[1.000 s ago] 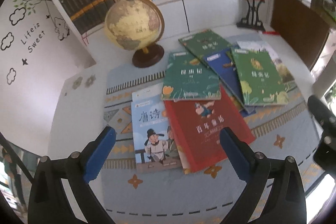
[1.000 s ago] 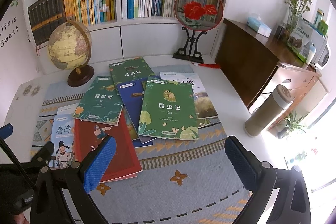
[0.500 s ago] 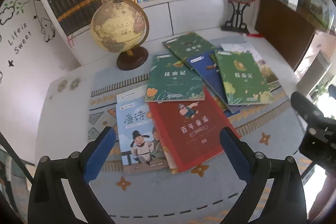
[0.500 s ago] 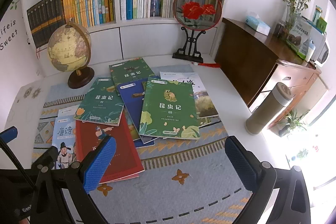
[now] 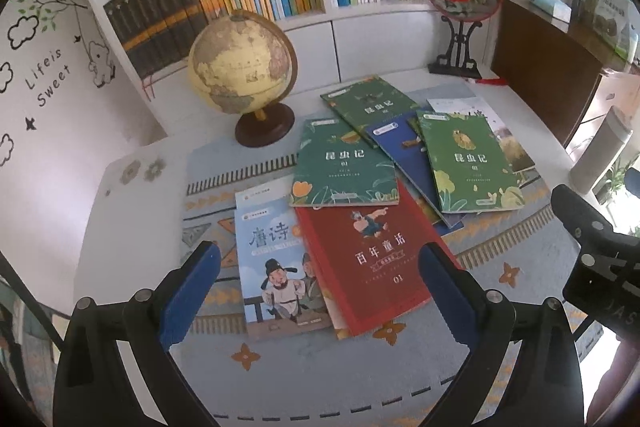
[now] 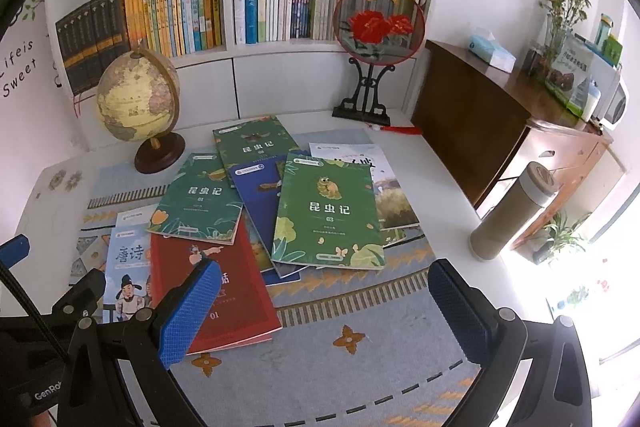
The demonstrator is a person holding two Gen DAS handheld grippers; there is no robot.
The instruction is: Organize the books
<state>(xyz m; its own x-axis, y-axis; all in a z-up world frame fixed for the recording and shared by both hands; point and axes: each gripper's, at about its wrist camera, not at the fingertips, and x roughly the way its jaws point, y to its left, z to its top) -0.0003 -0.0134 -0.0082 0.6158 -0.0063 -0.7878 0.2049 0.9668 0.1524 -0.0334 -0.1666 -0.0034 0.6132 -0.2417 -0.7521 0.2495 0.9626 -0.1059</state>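
The left gripper (image 5: pixel 320 291) hung above the patterned mat (image 5: pixel 320 379), jaws wide and empty, its ribbed blue pads (image 5: pixel 188 293) framing the light-blue book (image 5: pixel 276 267) and the red book (image 5: pixel 368 259). The right gripper (image 6: pixel 324 307) hovered likewise, wide open and holding nothing. Thin glossy paperbacks lay fanned and overlapping at mid-mat; a green book (image 6: pixel 328 215) topped the pile, and the blue book (image 6: pixel 260 203) beneath it was mostly covered. At 10 o'clock stood a round globe (image 6: pixel 136 95) on a dark wooden base. At 3 o'clock a cylindrical flask (image 6: pixel 512 211) stood upright.
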